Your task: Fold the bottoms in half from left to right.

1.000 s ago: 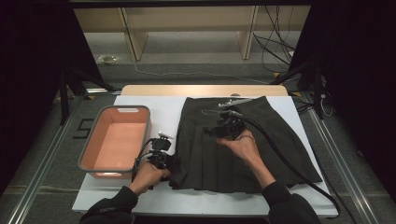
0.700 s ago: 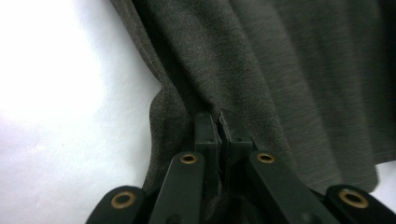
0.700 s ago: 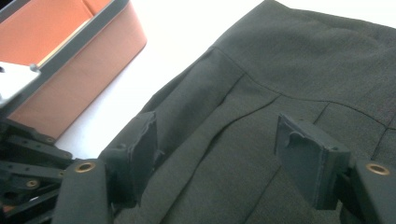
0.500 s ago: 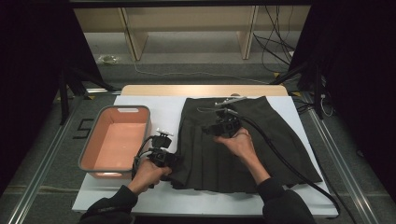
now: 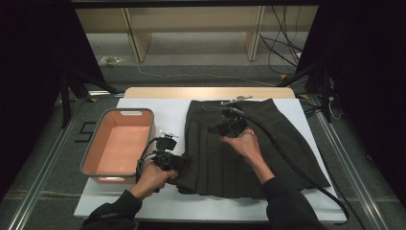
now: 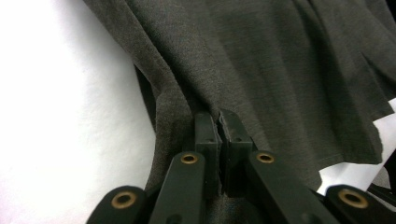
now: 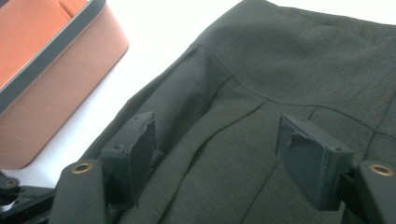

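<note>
The pleated skirt's (image 5: 249,148) hem is pinched by the left gripper (image 6: 219,122); the right gripper's (image 7: 219,154) jaws are spread above it

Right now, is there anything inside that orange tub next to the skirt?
The orange tub looks empty: its bare floor shows in the high view. The dark skirt lies beside it on the white table. Whatever may lie beneath the skirt is covered.

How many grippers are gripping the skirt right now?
1. The left gripper is shut on the skirt at its near left edge; the right gripper hovers open over the skirt's upper part.
</note>
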Demonstrator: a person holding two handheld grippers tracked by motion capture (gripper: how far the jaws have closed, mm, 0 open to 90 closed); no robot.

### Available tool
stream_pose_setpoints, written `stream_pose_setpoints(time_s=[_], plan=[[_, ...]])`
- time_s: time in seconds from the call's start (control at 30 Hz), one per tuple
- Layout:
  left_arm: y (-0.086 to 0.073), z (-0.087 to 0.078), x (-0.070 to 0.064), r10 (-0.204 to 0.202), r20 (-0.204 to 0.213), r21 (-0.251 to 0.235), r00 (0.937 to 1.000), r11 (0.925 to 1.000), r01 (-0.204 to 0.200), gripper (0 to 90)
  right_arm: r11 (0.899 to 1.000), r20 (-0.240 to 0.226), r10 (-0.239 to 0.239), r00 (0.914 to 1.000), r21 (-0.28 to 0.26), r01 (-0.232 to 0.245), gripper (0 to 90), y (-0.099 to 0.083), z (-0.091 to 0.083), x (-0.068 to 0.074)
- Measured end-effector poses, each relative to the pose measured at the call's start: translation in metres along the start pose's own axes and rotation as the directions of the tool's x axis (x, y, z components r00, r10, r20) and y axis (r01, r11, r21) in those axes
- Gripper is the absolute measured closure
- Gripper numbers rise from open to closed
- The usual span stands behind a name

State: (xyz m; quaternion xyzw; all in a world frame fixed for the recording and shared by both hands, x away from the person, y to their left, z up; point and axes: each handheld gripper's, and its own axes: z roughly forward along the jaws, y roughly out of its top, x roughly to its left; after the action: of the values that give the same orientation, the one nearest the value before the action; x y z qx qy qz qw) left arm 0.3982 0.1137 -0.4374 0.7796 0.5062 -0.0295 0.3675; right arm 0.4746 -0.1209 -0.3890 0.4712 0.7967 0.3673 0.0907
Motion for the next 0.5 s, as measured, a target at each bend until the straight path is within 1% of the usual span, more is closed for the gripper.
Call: stream_pose_setpoints(time_s=[0.07, 0.13, 0.23, 0.27, 0.3, 0.5], plan=[[0.0, -0.001, -0.002, 0.002, 0.003, -0.005, 1.0, 1.0, -0.002, 87.0, 1.0, 0.011, -0.007, 0.9999, 0.003, 0.007, 29.3, 0.002, 0.0, 0.0], [0.001, -0.002, -0.003, -0.003, 0.007, -0.013, 1.0, 0.9999, 0.003, 87.0, 1.0, 0.012, -0.012, 0.9999, 0.003, 0.012, 29.3, 0.005, 0.0, 0.001], [0.003, -0.006, -0.005, 0.006, 0.016, -0.025, 0.9999, 0.9997, -0.006, 87.0, 1.0, 0.013, -0.022, 0.9997, 0.003, 0.022, 29.1, 0.011, 0.001, 0.005], [0.004, -0.007, -0.006, 0.0, 0.023, -0.035, 0.9997, 0.9994, 0.001, 87.0, 1.0, 0.014, -0.024, 0.9996, 0.005, 0.024, 29.0, 0.014, 0.001, 0.007], [0.005, -0.008, -0.008, 0.005, 0.028, -0.039, 0.9996, 0.9992, -0.004, 87.0, 1.0, 0.015, -0.026, 0.9995, 0.007, 0.026, 29.0, 0.016, 0.002, 0.008], [0.007, -0.011, -0.015, 0.018, 0.047, -0.057, 0.9987, 0.9983, -0.016, 87.0, 0.999, 0.021, -0.049, 0.9986, 0.022, 0.048, 28.7, 0.027, 0.012, 0.019]])
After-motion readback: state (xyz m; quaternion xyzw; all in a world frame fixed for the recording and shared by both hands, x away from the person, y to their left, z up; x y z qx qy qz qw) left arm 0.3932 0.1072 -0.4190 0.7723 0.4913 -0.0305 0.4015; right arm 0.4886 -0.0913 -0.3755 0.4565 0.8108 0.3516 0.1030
